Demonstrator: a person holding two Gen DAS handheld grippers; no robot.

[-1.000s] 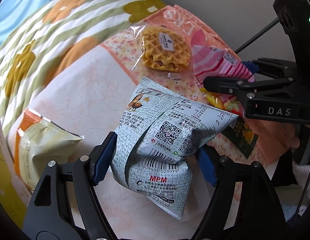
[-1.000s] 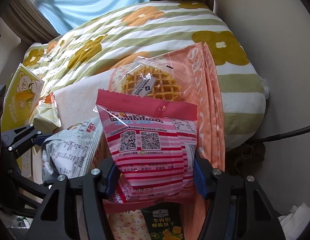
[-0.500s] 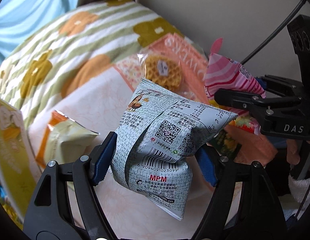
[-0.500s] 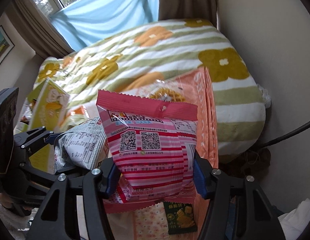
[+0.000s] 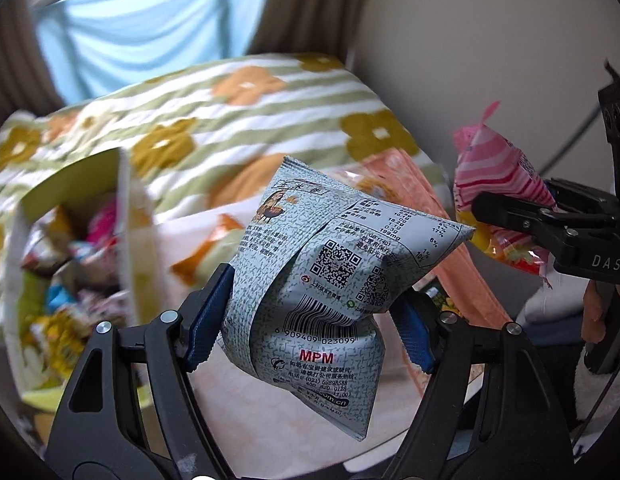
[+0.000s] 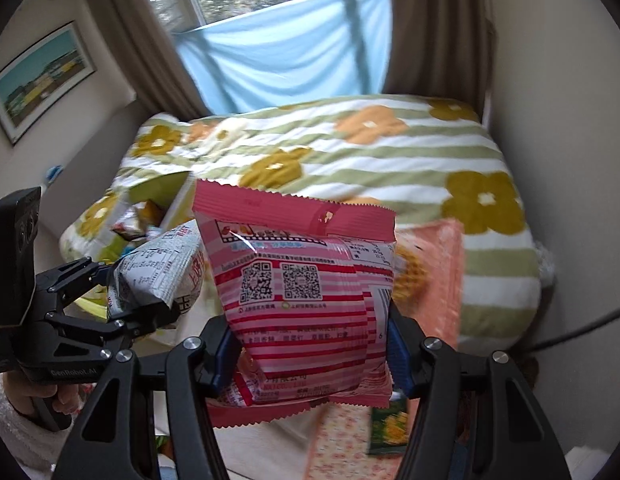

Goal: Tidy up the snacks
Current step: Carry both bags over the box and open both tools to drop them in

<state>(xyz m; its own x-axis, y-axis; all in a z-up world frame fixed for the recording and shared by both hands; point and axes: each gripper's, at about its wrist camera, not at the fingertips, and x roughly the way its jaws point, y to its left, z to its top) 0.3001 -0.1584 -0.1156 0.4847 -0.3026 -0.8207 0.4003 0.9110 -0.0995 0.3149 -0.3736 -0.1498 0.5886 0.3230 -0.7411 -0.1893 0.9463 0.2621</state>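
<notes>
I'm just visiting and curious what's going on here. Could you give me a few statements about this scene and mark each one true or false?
1. The left claw grips a grey-white printed snack packet. True.
2. The right claw is empty. False: it holds a pink striped packet.
3. The open box on the bed already holds snacks. True.
4. The bedspread is plain blue. False: it has green stripes and flowers.

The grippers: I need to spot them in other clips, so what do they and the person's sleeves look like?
Both the left gripper and the right gripper are black skeletal frames with silver bolts and blue ribbed pads. One body reads "DAS", the other "GenRobot.AI". A dark cable trails off. A fluffy white sleeve covers the left wrist.
</notes>
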